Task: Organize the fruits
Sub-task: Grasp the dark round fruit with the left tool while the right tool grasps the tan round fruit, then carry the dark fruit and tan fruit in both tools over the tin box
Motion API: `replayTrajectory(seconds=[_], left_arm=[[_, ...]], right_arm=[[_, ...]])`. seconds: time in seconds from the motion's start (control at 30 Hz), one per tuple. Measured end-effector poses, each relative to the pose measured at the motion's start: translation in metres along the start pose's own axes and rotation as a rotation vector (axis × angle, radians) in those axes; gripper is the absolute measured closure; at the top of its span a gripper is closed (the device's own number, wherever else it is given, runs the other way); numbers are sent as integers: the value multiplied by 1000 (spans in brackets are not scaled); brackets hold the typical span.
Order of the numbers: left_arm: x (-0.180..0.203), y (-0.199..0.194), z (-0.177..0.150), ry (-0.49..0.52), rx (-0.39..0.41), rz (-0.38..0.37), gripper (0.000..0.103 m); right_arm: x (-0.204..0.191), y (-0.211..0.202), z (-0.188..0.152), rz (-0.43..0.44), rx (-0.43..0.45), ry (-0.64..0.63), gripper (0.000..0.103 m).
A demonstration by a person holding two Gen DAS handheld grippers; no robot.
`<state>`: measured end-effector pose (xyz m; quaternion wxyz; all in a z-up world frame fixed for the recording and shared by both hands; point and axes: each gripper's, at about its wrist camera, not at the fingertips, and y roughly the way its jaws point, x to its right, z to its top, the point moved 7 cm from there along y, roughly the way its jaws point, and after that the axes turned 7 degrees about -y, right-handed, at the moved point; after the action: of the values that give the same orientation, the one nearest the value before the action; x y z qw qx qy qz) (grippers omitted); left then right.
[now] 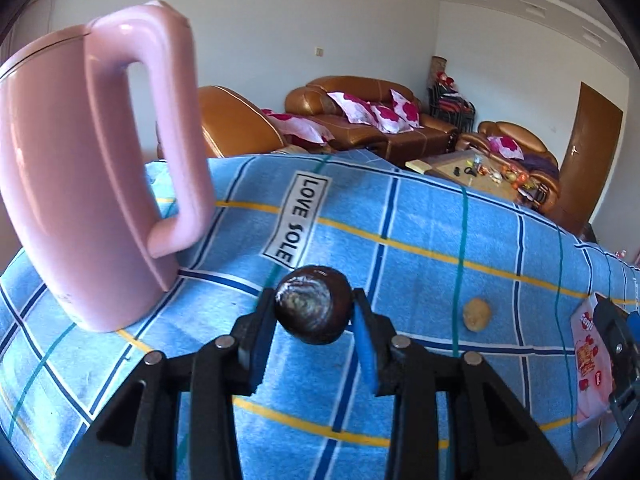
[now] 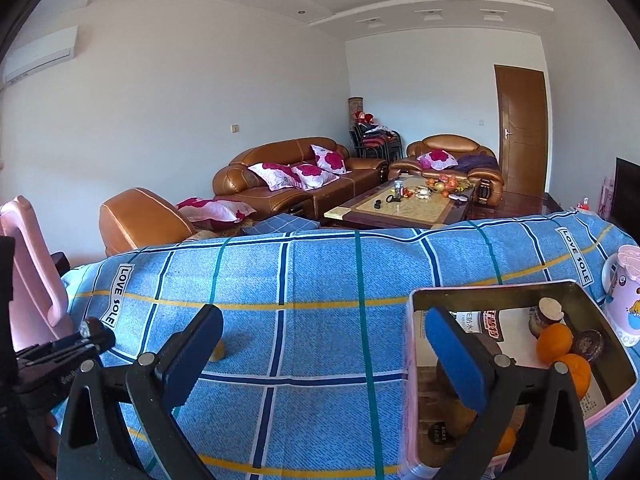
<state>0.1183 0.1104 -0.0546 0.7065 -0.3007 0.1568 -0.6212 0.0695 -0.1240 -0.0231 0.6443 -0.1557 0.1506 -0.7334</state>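
Observation:
My left gripper (image 1: 313,307) is shut on a dark brown round fruit (image 1: 314,305) and holds it a little above the blue checked cloth (image 1: 420,232). A small tan fruit (image 1: 477,314) lies on the cloth to its right. My right gripper (image 2: 325,330) is open and empty above the cloth; its right finger is over the pink box (image 2: 414,380), which holds oranges (image 2: 554,342), dark fruits (image 2: 588,345) and a brown-capped one (image 2: 547,312). The left gripper with its fruit shows at the left of the right wrist view (image 2: 90,334).
A tall pink kettle (image 1: 80,184) stands on the cloth close to the left of my left gripper. A pink cup (image 2: 626,300) stands right of the box. The pink box edge shows in the left wrist view (image 1: 592,364). Sofas and a coffee table (image 2: 400,204) lie beyond the table.

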Motion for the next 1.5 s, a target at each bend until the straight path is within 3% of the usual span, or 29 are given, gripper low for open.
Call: replayTrajectory(seconds=[0.1,0.23,0.33,0.47,0.53,0.67,0.8,0.9,1.23,1.5], left_arm=[[-11,4,1,11,15,56,65],[-16,6,2,6,23,70,65],[-17,6,4,24,45,97,65],[-17,8,3,25,30,98,65],[-17,8,2,19,27,99,65],[-15,10,1,31,15,102,65],[-14,9,0,34,12,104,65],[-13,11,2,32,13,102,65],[-4,3,0,57,64,95,65],[1,-15,-2,73,131,76,65]], right_arm=[[-14,5,-2,62,-33,-25,7],[-39,19,-9,138,-105,-81,39],[-64,40,-15,214,-190,-112,41],[-92,70,-23,240,-291,-129,43],[-99,84,-26,233,-340,-145,54],[-106,101,-37,243,-437,-147,64],[-110,98,-38,272,-431,-164,75],[-109,91,-38,276,-416,-172,75],[-86,12,-9,109,-51,-159,75],[-77,-18,-4,60,32,-161,75]])
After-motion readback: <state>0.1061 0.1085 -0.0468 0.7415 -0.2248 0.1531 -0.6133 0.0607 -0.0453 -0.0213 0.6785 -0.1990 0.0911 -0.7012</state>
